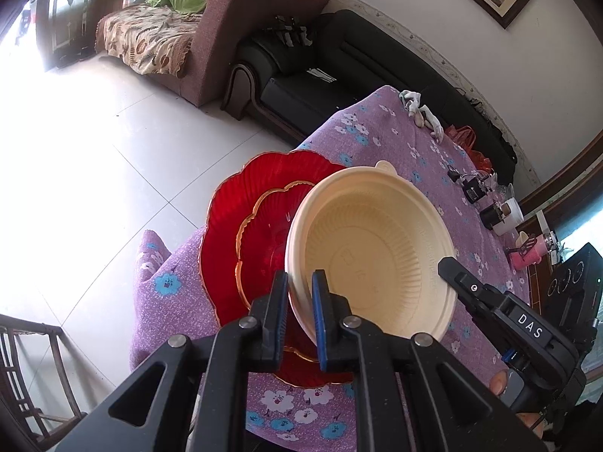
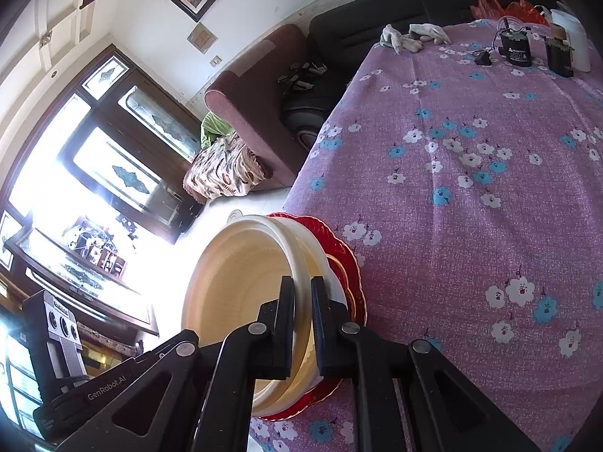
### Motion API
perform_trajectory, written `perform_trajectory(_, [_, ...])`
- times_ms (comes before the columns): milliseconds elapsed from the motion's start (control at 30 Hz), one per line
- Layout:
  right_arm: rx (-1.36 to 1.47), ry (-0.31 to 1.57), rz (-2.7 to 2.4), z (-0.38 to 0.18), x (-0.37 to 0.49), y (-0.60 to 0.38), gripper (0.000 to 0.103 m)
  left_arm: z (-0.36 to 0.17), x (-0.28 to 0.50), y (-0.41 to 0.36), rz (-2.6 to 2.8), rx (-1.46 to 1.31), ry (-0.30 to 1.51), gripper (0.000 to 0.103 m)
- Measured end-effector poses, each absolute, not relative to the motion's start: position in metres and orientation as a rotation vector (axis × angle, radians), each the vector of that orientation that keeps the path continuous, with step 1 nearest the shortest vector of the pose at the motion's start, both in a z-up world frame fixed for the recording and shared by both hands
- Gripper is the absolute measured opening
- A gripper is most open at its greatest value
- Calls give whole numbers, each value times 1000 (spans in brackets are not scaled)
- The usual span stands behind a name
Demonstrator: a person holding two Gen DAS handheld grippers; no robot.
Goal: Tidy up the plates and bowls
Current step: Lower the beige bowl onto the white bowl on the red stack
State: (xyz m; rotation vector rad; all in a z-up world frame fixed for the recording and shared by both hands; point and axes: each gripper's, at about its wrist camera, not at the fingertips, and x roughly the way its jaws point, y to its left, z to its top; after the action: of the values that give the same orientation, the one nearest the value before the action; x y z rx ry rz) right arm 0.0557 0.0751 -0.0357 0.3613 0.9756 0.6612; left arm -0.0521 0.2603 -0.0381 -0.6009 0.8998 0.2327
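Note:
A cream plastic bowl sits over two stacked red scalloped plates, a smaller red plate on a larger red plate, near the corner of the purple flowered tablecloth. My left gripper is shut on the bowl's near rim. My right gripper is shut on the opposite rim of the cream bowl; it also shows in the left wrist view. The red plates show under the bowl in the right wrist view.
At the table's far end lie white gloves, a black adapter, a dark jar and a white container. A black sofa and a brown sofa stand beyond the table. A wooden chair is at lower left.

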Motion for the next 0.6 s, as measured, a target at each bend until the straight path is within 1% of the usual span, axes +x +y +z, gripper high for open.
perform_trajectory(133, [360, 972, 652, -36, 58, 74, 11, -32, -57, 263, 257, -582, 884, 17])
perform_trajectory(333, [331, 982, 651, -35, 59, 76, 11, -22, -67, 272, 281, -580, 842, 17])
perform_trajectory(467, [244, 940, 640, -25, 49, 85, 11, -19, -70, 274, 279, -587, 831, 17])
perform_trajectory(600, [214, 887, 627, -13, 41, 85, 11, -19, -71, 274, 272, -592, 831, 17])
